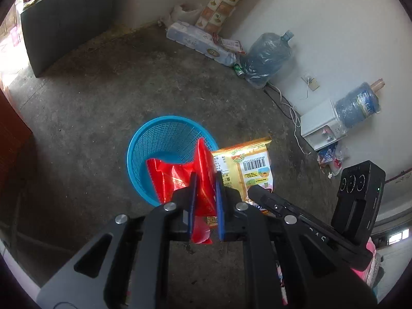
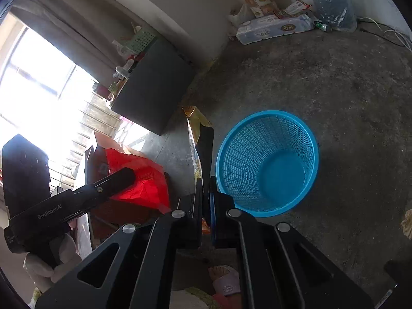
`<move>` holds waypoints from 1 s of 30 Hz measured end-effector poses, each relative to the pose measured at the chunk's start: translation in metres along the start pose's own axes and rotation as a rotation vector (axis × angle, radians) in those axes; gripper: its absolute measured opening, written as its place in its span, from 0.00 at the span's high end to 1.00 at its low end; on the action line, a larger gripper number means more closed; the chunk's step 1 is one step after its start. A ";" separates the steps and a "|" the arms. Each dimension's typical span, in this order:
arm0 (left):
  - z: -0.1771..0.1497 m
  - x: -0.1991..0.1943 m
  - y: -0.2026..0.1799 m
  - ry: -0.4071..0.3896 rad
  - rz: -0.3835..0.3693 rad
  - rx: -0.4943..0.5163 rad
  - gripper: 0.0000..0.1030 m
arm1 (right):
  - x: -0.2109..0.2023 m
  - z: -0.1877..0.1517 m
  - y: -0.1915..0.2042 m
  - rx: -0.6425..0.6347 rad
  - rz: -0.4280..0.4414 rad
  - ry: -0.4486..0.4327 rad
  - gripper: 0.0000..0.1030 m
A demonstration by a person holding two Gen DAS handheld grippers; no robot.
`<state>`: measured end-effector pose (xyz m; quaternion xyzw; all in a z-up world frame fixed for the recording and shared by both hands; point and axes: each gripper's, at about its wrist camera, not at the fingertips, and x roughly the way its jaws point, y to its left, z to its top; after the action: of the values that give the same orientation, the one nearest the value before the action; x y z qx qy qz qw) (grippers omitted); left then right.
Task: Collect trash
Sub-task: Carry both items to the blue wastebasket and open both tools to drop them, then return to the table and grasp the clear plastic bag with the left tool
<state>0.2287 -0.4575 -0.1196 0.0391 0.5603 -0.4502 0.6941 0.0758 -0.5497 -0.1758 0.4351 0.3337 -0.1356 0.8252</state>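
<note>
Red foil wrapper [image 1: 203,180] is being gripped by left tool [image 1: 206,193] directly above blue basket [image 1: 154,139]; yellow snack bag [image 1: 247,164], clamped in right tool [image 2: 206,195], is being held beside the rim.

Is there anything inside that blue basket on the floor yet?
The right wrist view shows the blue basket empty to its bottom. In the left view, the red wrapper held in front covers part of its inside.

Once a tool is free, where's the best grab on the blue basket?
Take the blue basket by its rim, coming straight down from above, one finger inside, one outside. It stands upright and open-topped, its mesh wall is thin, and the round body looks too wide to span.
</note>
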 end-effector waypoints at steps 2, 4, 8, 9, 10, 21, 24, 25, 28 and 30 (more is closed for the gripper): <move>0.004 0.035 0.004 0.033 0.040 -0.021 0.87 | 0.022 0.009 -0.018 0.046 -0.045 0.004 0.93; 0.012 0.062 0.008 0.043 0.061 -0.045 0.72 | 0.045 0.016 -0.037 0.083 -0.075 0.012 0.92; 0.022 0.086 0.020 0.061 0.098 -0.097 0.50 | 0.084 0.025 -0.074 0.158 -0.142 0.067 0.66; 0.026 0.088 0.021 0.058 0.094 -0.099 0.50 | 0.085 0.022 -0.083 0.178 -0.152 0.064 0.66; 0.026 0.084 0.022 0.049 0.085 -0.100 0.49 | 0.085 0.020 -0.088 0.189 -0.149 0.061 0.66; 0.007 -0.040 -0.006 -0.173 0.044 0.042 0.48 | 0.011 -0.008 -0.075 0.150 -0.049 -0.026 0.63; -0.027 -0.098 -0.015 -0.242 0.034 0.102 0.48 | -0.016 -0.020 -0.056 0.102 0.001 -0.049 0.56; -0.041 -0.117 -0.015 -0.263 0.039 0.112 0.47 | -0.024 -0.024 -0.049 0.085 0.021 -0.048 0.55; -0.093 -0.172 -0.005 -0.335 0.077 0.121 0.39 | -0.041 -0.038 -0.025 0.021 0.067 -0.025 0.54; -0.132 -0.208 0.010 -0.370 0.118 0.121 0.37 | -0.048 -0.048 -0.004 -0.034 0.104 0.010 0.54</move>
<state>0.1445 -0.2576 -0.0039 0.0304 0.3920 -0.4411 0.8067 0.0176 -0.5164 -0.1656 0.4383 0.3170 -0.0848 0.8368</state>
